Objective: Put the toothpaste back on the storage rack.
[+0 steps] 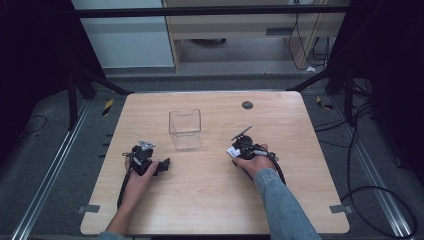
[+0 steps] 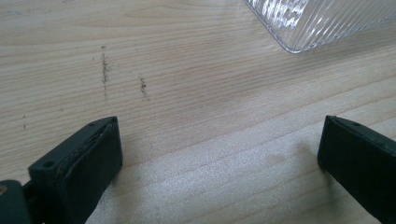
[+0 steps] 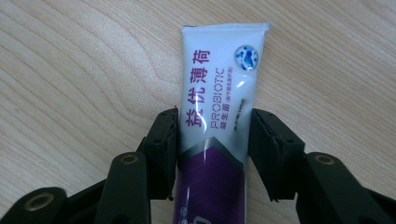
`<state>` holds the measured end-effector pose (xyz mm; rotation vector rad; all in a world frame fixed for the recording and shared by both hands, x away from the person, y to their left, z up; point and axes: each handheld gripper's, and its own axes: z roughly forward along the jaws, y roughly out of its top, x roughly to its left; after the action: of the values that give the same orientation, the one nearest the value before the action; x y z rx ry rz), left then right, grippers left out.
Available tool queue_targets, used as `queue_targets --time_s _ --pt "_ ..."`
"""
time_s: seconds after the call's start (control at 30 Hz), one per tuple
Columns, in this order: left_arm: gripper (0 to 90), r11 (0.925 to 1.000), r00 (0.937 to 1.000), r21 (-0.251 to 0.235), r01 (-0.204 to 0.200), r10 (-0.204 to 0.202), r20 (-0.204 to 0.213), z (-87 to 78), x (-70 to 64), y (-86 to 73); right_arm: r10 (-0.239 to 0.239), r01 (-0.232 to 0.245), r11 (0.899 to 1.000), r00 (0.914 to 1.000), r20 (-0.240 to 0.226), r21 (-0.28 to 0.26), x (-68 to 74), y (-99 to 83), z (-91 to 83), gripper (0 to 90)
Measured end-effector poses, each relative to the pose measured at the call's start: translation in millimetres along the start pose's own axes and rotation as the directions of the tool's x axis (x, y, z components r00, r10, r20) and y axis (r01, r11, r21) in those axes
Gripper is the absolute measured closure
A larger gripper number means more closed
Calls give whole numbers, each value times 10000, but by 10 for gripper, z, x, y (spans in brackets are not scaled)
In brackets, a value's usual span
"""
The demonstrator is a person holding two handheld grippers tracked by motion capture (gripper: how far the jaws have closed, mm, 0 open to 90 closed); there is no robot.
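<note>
At 4 o'clock from the clear plastic container (image 1: 185, 129), right gripper (image 3: 214, 135) is clamping a toothpaste tube (image 3: 218, 93); left gripper (image 2: 219, 154) is resting wide open, empty, at 7 o'clock.

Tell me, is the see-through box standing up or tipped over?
Standing up. The clear box sits on its base on the table, open top facing upward, between the two grippers.
</note>
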<state>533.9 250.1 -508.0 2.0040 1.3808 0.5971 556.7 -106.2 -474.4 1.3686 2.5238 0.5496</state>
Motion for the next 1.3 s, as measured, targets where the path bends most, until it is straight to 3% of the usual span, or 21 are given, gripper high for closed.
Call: queue_targets --time_s 0.23,0.43,0.63,0.87,0.93,1.13,1.17,1.2,1.23,1.27,1.3 --pt "0 10000 10000 1 -9 9 7 0 1 0 -142 141 9999 9999 -83 -38 -7 -20 -10 566" --pt "0 10000 10000 6 -18 18 12 0 2 1 -252 251 9996 9996 -102 -122 -38 -33 -22 660" --pt "0 10000 10000 9 -39 39 29 2 5 2 -24 22 9998 9999 -97 -203 -46 -28 -77 762" --pt "0 10000 10000 11 -53 53 43 2 7 3 194 -209 9985 9994 -295 -505 -67 -66 -133 789" --pt "0 10000 10000 9 -51 51 43 2 7 3 342 -373 9944 9989 -328 -993 -94 -77 -262 791" --pt "0 10000 10000 -7 -56 56 61 4 9 4 532 -581 9843 9980 -337 -1665 -151 -90 -478 793" --pt "0 10000 10000 -5 -63 63 67 5 10 4 611 -684 9765 9972 -420 -2042 -173 -98 -552 794" --pt "0 10000 10000 -5 -63 63 67 5 10 4 611 -684 9765 9972 -420 -2042 -173 -98 -552 794" --pt "0 10000 10000 -5 -62 62 68 5 10 4 708 -810 9674 9962 -509 -2401 -191 -102 -629 794" --pt "0 10000 10000 -5 -62 62 68 5 10 4 708 -810 9674 9962 -509 -2401 -191 -102 -629 794" --pt "0 10000 10000 -8 -61 61 68 5 11 4 828 -942 9585 9951 -536 -2692 -202 -97 -700 794"
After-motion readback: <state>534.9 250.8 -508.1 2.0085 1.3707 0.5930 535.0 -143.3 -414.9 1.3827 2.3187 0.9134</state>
